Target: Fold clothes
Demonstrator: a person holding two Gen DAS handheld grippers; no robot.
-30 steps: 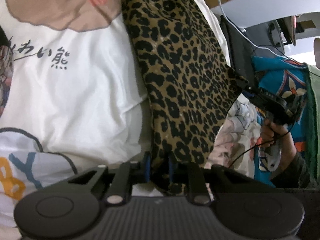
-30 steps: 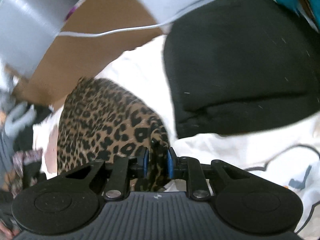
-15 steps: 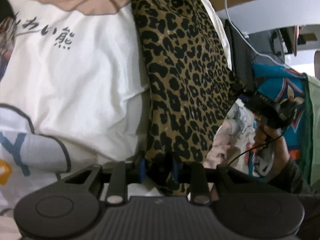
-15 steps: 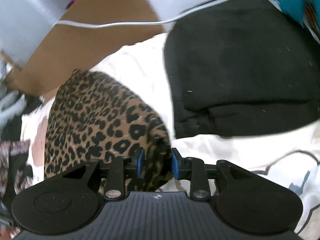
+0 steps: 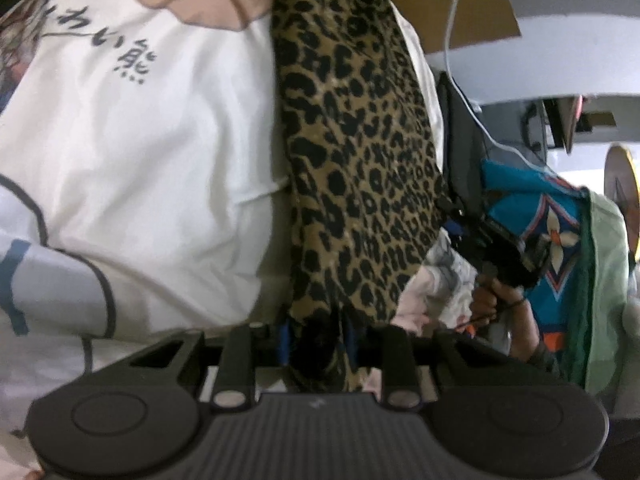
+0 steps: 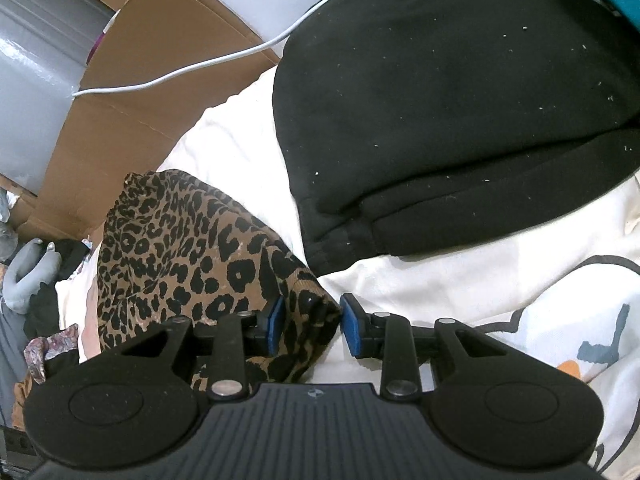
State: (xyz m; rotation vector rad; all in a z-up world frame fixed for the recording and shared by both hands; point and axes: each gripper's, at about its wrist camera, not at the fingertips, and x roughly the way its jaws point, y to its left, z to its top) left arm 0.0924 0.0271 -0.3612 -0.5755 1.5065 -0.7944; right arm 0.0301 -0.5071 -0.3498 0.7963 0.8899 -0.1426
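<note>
Two grippers meet one leopard-print garment [image 5: 360,168], a long strip lying on white printed bedding [image 5: 152,152]. Your left gripper [image 5: 316,340] has cloth bunched between its jaws; whether it pinches is unclear. Your right gripper [image 6: 311,322] stands parted around the opposite corner, pads barely touching fabric. The strip's long axis runs straight between them, beside a folded black garment [image 6: 460,120] on the bedding.

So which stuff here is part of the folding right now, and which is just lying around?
In use:
leopard-print garment
left gripper
right gripper

Lying about:
white printed shirt
black garment
cardboard
white cable
</note>
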